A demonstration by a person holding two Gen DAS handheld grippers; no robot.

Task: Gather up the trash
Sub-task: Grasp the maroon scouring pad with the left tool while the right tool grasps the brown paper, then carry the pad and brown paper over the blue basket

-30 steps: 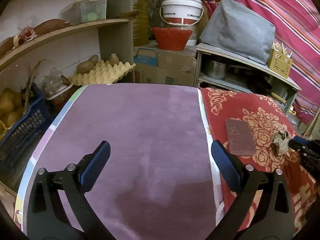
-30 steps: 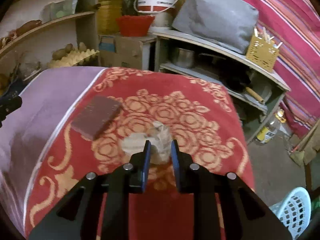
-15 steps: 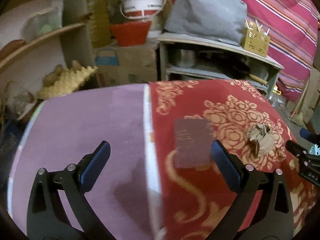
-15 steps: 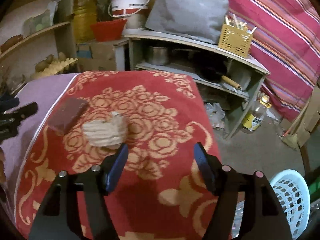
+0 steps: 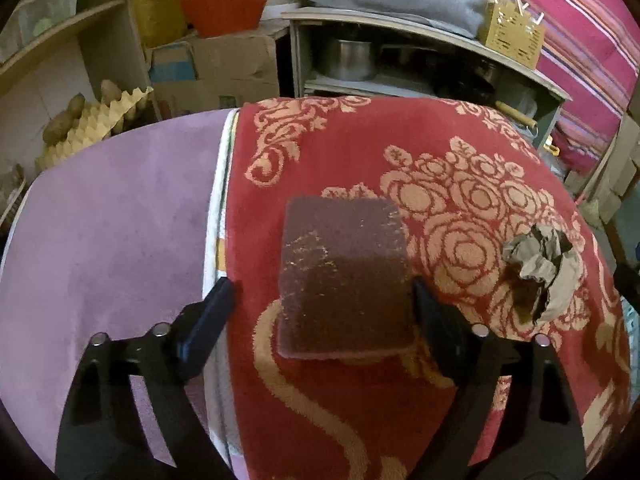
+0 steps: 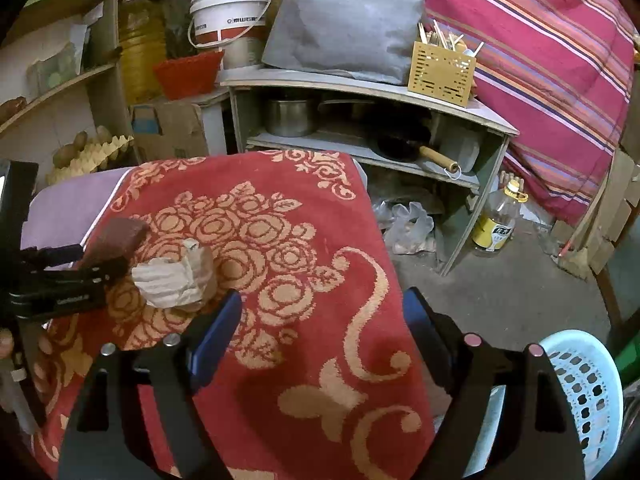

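Left wrist view: closing jaws straddle a maroon pad (image 5: 344, 276); right jaws are opening, empty.

Bare red rug (image 6: 320, 360) lies open right of the crumpled paper (image 6: 172, 280); shelves (image 6: 360, 92) crowd behind.

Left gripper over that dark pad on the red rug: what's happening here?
A person with a gripper in each hand is collecting trash from the red rug. The left gripper straddles the dark pad, jaws closing but not yet pressing on it. The right gripper is opening over bare rug with nothing between its fingers; the crumpled paper lies loose beside it. A white basket waits on the floor.
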